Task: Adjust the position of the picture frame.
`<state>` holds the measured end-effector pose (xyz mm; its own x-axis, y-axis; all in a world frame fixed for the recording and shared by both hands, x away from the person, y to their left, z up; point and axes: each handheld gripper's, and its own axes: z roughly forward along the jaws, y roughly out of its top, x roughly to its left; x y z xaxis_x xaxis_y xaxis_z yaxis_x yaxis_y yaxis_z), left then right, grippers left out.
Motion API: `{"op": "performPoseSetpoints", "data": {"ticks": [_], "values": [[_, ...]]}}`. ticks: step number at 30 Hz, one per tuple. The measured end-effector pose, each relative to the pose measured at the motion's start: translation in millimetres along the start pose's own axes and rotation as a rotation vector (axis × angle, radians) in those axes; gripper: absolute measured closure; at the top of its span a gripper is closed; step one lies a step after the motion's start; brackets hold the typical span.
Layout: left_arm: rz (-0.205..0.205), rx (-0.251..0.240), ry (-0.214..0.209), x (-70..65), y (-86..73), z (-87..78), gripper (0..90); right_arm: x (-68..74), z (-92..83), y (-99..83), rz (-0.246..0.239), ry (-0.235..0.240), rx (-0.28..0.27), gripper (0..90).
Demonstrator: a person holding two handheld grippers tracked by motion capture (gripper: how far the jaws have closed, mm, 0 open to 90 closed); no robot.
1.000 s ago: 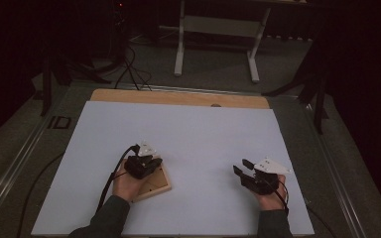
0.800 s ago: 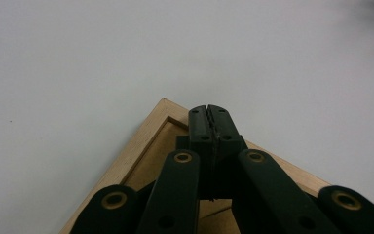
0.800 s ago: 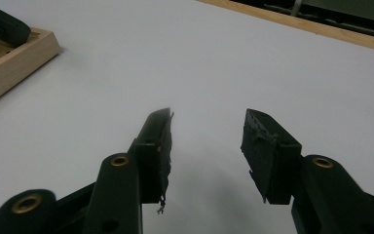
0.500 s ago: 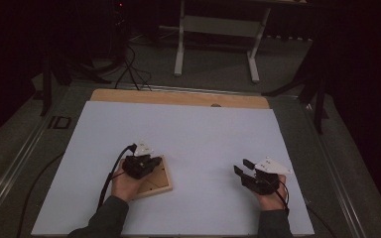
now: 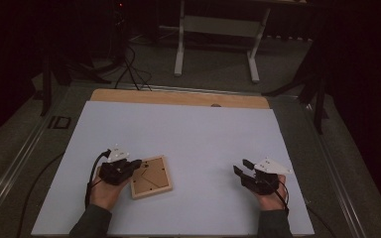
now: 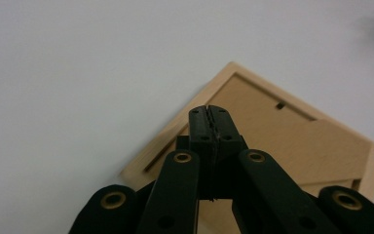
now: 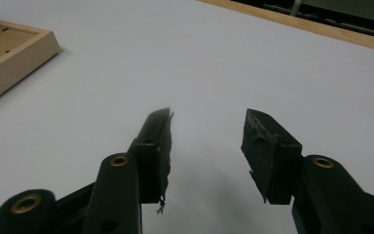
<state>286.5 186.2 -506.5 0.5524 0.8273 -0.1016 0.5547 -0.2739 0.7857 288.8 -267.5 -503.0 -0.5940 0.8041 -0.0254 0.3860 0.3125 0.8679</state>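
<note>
While my two hands rest near the table's near edge, the stock stands thus. Item one: a small square frame of pale wood [image 5: 151, 176], lying flat and back-up on the pale grey-white sheet [image 5: 188, 129] that covers the table, near its near-left part; a thin backing board with small clips shows inside its raised rim. Item two: my left gripper [image 5: 137, 163], black with a grey three-cornered plate on top, its jaws pressed fully together with nothing between them; in the left gripper view [image 6: 209, 114] the closed tips hang over the frame's left corner region, and whether they touch the wood I cannot tell. Item three: my right gripper [image 5: 242, 166], same make, well apart from the frame on the sheet's near-right part; in the right gripper view [image 7: 207, 131] its jaws stand parted to a middling gap, holding nothing, above bare sheet. Item four: a strip of bare wooden tabletop [image 5: 178, 97] along the sheet's far edge.
</note>
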Motion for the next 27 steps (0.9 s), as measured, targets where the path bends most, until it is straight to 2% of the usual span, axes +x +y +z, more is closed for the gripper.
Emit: {"op": "performPoseSetpoints", "data": {"ticks": [11, 16, 22, 25, 27], "values": [[-0.031, 0.010, 0.074, 13.3, -15.9, -13.8, 89.9, -1.3, -1.7, -0.3, 0.002, 0.000, -0.006, 52.9], [-0.040, 0.024, 0.092, 16.9, -20.5, -18.3, 89.9, -1.8, -2.2, -0.4, 0.004, 0.000, -0.010, 52.8], [-0.060, 0.049, 0.089, 20.5, -24.2, -16.1, 90.0, -1.2, -2.1, -0.1, 0.000, 0.002, -0.008, 52.8], [-0.040, 0.071, 0.077, 17.7, -23.9, -11.4, 90.0, -1.3, -2.2, -0.1, -0.001, 0.001, -0.009, 52.8], [-0.018, 0.078, 0.088, 14.1, -23.1, -9.2, 90.0, -1.6, -2.1, -0.1, 0.000, 0.001, -0.008, 52.8]]}}
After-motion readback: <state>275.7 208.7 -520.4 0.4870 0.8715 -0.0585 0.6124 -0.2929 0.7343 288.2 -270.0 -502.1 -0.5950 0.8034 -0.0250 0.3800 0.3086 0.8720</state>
